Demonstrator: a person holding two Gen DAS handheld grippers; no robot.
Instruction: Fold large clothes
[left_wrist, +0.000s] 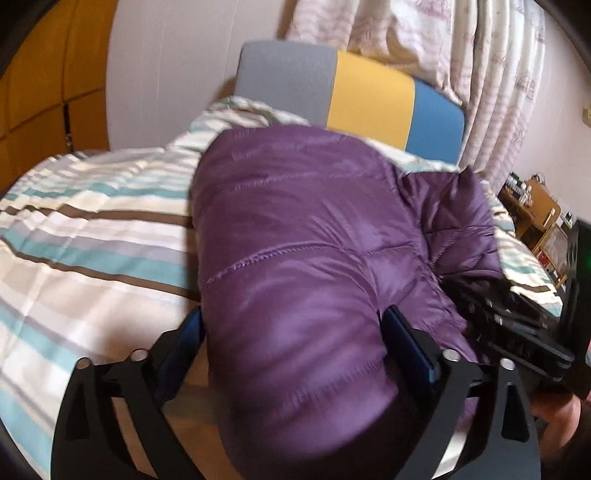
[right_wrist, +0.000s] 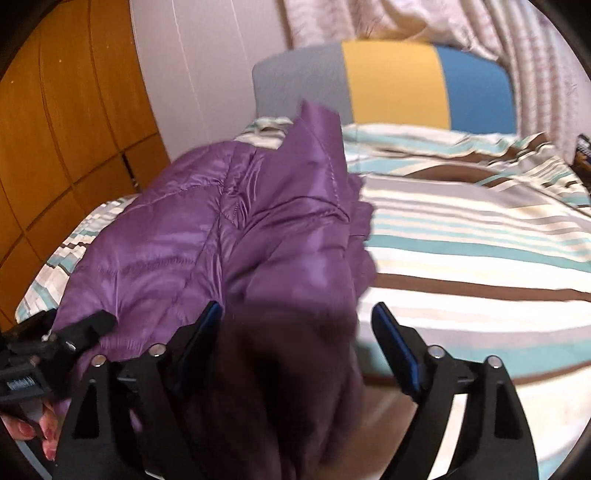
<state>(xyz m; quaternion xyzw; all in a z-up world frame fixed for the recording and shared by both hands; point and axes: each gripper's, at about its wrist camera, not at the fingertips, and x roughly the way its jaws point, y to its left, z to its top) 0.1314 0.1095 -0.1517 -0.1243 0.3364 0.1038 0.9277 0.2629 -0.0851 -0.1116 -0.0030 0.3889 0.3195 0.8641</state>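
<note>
My left gripper (left_wrist: 291, 332) has its blue-padded fingers (left_wrist: 406, 336) spread wide, with a puffy fold of the purple quilted jacket (left_wrist: 295, 221) bulging up between them; the fabric fills the gap and brushes both pads, but I read this as released, not pinched. Over on my right gripper (right_wrist: 295, 325), same story: jaws apart, the left pad against the dark near edge of the jacket (right_wrist: 229, 243), the right finger (right_wrist: 395, 350) standing clear of it over the bedding. Moving outward, the jacket lies bunched on the striped duvet (left_wrist: 92, 229), its bulk running from the near edge toward the far headboard, with a crumpled part, sleeve or hood I cannot tell, heaped on its right side in the left wrist view. In the right wrist view the jacket sits to the left of the bed, leaving the striped duvet (right_wrist: 461, 240) bare on the right. Each camera catches the other gripper's black body at its edge, with a hand (right_wrist: 40, 432) on it. Far off, a headboard (left_wrist: 369, 96) in grey, yellow and blue panels, pale patterned curtains (left_wrist: 491, 92) behind it, and wooden cupboard doors (right_wrist: 74, 129) on the left.
</note>
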